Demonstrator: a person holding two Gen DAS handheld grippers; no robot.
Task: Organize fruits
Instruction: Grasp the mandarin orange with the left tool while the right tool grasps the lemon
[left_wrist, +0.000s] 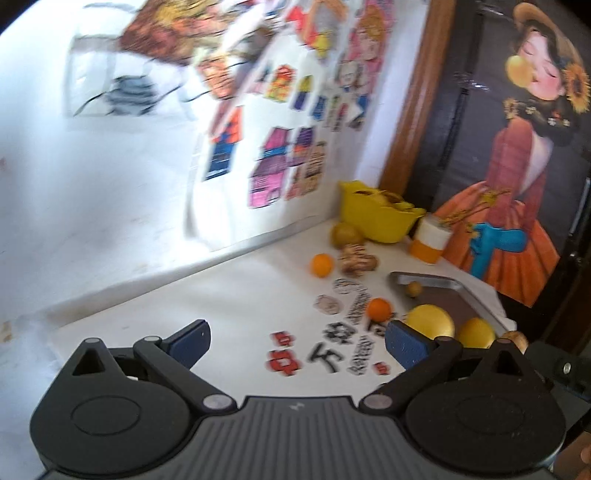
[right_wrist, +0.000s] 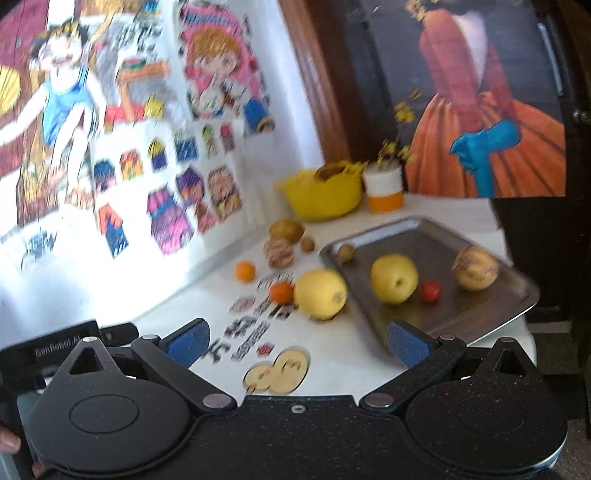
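Two views take in the same white worktop (right_wrist: 207, 306), but they share out its contents unevenly. The right wrist view shows the metal tray (right_wrist: 491, 317) almost whole: on it lie a yellow apple (right_wrist: 393, 277), a small red fruit (right_wrist: 430, 291) just beside it, a brownish pear (right_wrist: 475, 272) toward the far right, and a small brown round fruit (right_wrist: 346, 253) near the back left corner. The left wrist view catches only the tray's (left_wrist: 436, 277) back corner with that small brown fruit (left_wrist: 413, 288), plus one yellow fruit (left_wrist: 476, 332) half hidden behind the finger.

Off the tray, a large yellow lemon-like fruit (right_wrist: 320, 293) rests on the worktop against the tray's left edge, with a small orange (right_wrist: 281, 292) touching its left side and a second orange (right_wrist: 245, 271) farther back. Both oranges (left_wrist: 379, 308) (left_wrist: 321, 264) also appear in the left view, where they stand well apart. A brown kiwi-like fruit (right_wrist: 286, 229) and a wrinkled walnut-like piece (right_wrist: 279, 252) lie in front of the yellow bowl (right_wrist: 321, 199) (its contents are too blurred to name), beside an orange-and-white cup (right_wrist: 384, 188).

The left hand-held gripper (left_wrist: 295, 341) is spread wide and holds nothing, above the printed stickers. The right hand-held gripper (right_wrist: 295, 339) is likewise spread and empty, near the tray's front edge.
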